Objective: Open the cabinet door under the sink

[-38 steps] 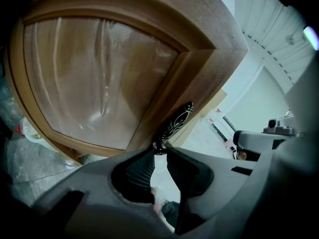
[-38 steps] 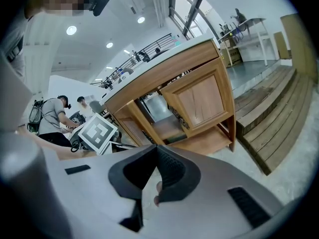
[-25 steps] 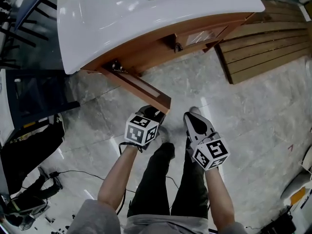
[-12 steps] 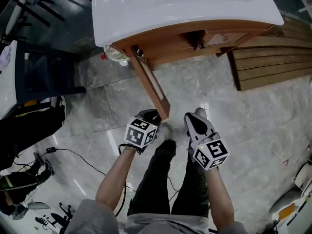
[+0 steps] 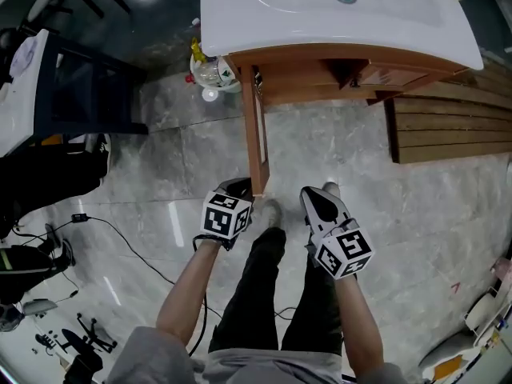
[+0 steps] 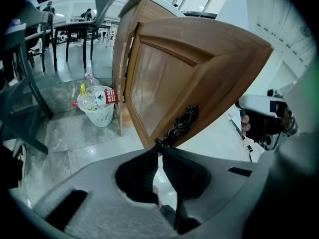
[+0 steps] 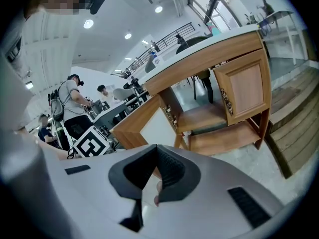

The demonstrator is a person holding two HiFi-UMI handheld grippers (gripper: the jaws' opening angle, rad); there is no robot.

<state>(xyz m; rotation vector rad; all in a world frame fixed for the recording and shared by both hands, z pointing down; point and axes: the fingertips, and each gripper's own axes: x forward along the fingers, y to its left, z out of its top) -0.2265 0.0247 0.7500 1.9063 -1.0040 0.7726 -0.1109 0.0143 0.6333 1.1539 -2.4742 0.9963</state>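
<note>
A wooden cabinet (image 5: 320, 74) stands under the white sink (image 5: 320, 10). Its left door (image 5: 257, 134) juts straight out towards me. My left gripper (image 5: 238, 189) is at the door's free end. In the left gripper view its jaws are closing, and their tips (image 6: 159, 148) pinch the lower end of the ornate black door handle (image 6: 178, 127). My right gripper (image 5: 322, 201) hovers over the floor to the right of the door, shut with nothing in it. The right gripper view shows the open compartment (image 7: 204, 118) and the closed right door (image 7: 244, 93).
A white waste basket with bottles (image 5: 210, 74) stands at the cabinet's left corner. A slatted wooden platform (image 5: 448, 126) lies to the right. Dark chairs and a table (image 5: 72, 94) stand at the left, and a cable (image 5: 136, 250) runs over the floor. Several people stand in the background (image 7: 75, 103).
The left door has swung from a slant to straight out from the cabinet front. My left gripper has stayed at its free end, and the right gripper has moved along beside it.
</note>
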